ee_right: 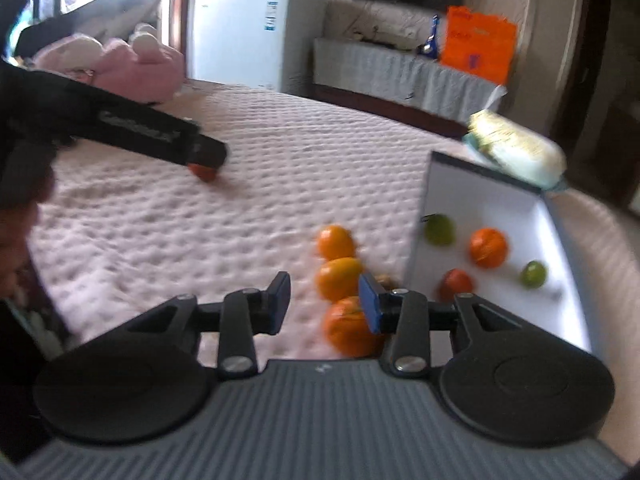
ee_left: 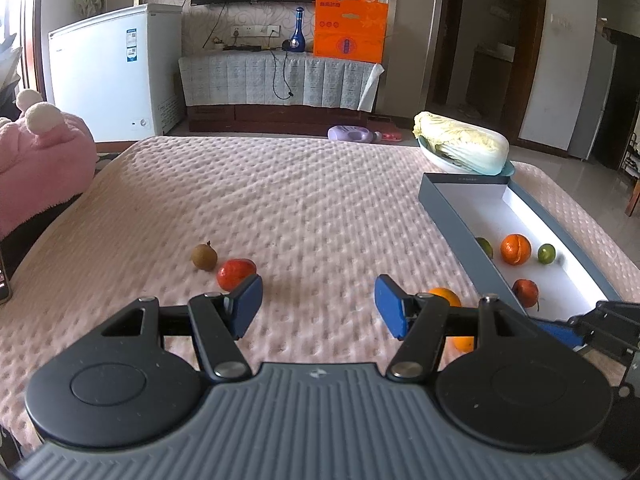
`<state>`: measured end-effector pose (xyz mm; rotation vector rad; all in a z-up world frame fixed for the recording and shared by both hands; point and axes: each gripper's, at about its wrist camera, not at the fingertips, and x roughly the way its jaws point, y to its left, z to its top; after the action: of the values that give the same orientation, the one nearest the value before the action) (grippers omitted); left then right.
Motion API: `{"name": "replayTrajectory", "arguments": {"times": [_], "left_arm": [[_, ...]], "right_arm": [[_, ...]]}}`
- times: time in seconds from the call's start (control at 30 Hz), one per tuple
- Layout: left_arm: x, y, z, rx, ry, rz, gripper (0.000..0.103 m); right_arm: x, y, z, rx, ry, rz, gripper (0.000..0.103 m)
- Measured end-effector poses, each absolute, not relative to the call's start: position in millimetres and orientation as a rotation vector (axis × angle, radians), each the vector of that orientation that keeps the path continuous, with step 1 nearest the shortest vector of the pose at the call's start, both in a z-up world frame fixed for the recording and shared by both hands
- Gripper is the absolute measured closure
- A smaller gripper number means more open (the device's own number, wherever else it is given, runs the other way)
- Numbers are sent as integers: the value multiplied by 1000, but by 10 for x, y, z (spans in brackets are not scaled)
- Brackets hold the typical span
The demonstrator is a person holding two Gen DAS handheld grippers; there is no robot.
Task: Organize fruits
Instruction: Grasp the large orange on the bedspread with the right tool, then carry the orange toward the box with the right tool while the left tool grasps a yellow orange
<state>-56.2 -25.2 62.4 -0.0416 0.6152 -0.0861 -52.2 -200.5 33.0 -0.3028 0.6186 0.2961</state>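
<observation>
My left gripper (ee_left: 318, 306) is open and empty above the pink quilt. A red fruit (ee_left: 235, 273) lies just beyond its left finger, and a brown fruit (ee_left: 204, 256) sits beside that. An orange (ee_left: 446, 296) is partly hidden behind its right finger. My right gripper (ee_right: 323, 303) is open over three oranges (ee_right: 335, 242) (ee_right: 338, 278) (ee_right: 347, 330) lying in a row beside the box; the nearest sits against its right finger. The grey box with white inside (ee_left: 442, 200) (ee_right: 556, 240) holds an orange (ee_left: 515, 249), a red fruit (ee_left: 525, 291) and two green fruits (ee_left: 546, 254).
A napa cabbage on a plate (ee_left: 460, 144) sits past the box's far end. A pink plush (ee_left: 40, 148) lies at the bed's left edge. A white freezer (ee_left: 108, 68) and a TV bench (ee_left: 280, 80) stand beyond the bed.
</observation>
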Motion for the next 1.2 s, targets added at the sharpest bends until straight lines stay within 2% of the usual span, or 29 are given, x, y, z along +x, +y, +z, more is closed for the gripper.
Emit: {"name": "replayTrajectory", "arguments": {"times": [0.3,0.53,0.67,0.87,1.2], "left_arm": [[-563,-312,624,-39,610,-111,35],[-555,-261,599,-37,619,-94,35],[-535,-261,580,-34,633,-98,35],[-527,-397,518,-2,652,-139,35],[-620,-909,386,99,657,-301,35]], "right_arm": [[-543,-1719,8,-691,623,244,61],[-486,-1782,119,-629,642,275,66],[-490,-1946,302,-368,633,342,66],[-274,-2677,541,270,592,353,66],[-261,-2933,639,388,521,295,65]]}}
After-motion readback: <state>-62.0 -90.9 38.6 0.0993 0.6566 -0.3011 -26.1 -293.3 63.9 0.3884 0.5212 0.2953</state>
